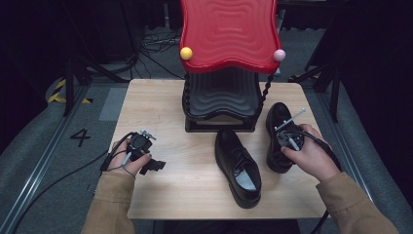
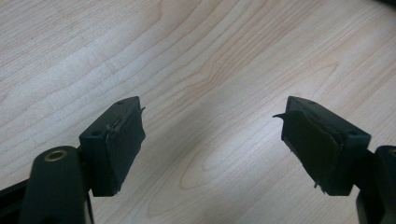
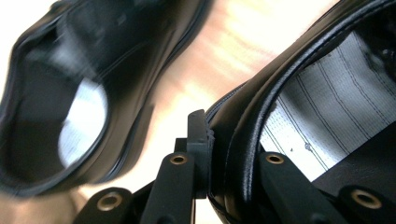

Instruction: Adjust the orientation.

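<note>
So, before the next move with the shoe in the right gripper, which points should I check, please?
1. Right gripper clamps the wall of the held shoe: ok.
2. Depth of that grip: cannot tell.
3. Other shoe lies apart from the held one: ok.
4. Black lower shelf of the rack has free room: ok.
5. Left gripper open, nothing between its jaws: ok.
6. Red top shelf overhangs the way in: not ok.

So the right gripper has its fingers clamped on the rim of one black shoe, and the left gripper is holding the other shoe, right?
Not quite. The right gripper does clamp the rim of a black shoe, but the left gripper holds nothing: the left gripper view shows its fingers open over the bare table. The other shoe lies on the table.
</note>
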